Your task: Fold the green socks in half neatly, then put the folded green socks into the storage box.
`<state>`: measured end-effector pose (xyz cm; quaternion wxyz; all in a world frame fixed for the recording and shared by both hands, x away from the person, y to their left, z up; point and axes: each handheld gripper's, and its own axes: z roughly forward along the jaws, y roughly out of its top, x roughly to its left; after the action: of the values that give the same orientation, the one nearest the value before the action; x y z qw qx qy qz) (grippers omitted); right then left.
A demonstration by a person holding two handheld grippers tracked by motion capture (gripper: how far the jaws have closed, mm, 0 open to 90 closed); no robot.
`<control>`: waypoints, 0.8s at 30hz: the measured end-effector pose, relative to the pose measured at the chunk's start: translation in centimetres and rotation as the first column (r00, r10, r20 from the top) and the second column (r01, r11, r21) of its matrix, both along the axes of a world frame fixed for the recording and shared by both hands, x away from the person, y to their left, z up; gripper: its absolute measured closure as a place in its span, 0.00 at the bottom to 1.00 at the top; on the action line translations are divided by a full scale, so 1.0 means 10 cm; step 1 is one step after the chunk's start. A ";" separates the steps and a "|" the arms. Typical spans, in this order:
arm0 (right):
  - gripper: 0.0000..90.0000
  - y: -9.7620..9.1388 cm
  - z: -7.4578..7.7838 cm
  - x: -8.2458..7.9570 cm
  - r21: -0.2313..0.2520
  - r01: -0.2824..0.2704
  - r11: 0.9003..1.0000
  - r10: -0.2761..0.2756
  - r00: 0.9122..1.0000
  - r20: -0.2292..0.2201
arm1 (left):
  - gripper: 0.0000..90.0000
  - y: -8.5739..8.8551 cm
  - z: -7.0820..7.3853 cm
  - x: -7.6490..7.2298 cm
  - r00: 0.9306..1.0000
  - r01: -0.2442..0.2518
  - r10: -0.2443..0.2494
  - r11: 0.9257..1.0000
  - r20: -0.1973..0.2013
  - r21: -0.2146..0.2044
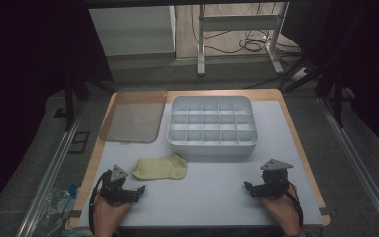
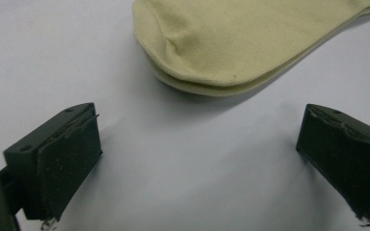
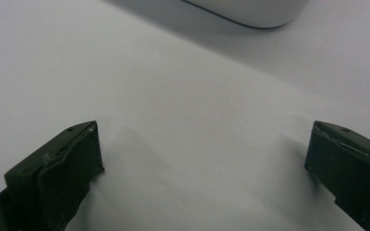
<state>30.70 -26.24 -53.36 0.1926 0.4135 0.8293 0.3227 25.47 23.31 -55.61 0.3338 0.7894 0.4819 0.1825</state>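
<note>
The flat pale-yellow fabric sock (image 1: 160,168) lies near the worktop's front-left corner, long axis parallel to the front edge, just ahead of the empty, wide-apart left gripper (image 1: 139,189), the equally spread right gripper (image 1: 247,186) well apart.

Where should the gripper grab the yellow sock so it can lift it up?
Probably at the rounded end nearest the left gripper, coming in low from the person's side. The sock lies flat on the table, and the left gripper view shows its two layers stacked there, giving a thicker edge to pinch. The jaws stand open and empty, pointing at that edge.
</note>
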 end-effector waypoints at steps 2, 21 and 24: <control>0.00 0.00 0.00 0.00 0.001 0.000 1.000 0.000 1.000 0.000 | 0.02 0.00 0.00 0.00 1.000 0.001 -0.001 1.000 0.002 0.002; 0.00 0.00 0.00 0.00 0.002 0.000 1.000 0.000 1.000 -0.001 | 0.03 -0.01 0.00 -0.01 1.000 0.001 -0.001 1.000 0.011 0.009; 0.00 -0.01 0.00 0.00 0.004 -0.001 1.000 0.001 1.000 -0.003 | 0.03 -0.01 0.00 -0.01 1.000 0.001 -0.001 1.000 0.009 0.007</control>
<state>30.73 -26.29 -53.33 0.1907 0.4139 0.8292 0.3237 25.37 23.24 -55.59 0.3332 0.7899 0.4794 0.1876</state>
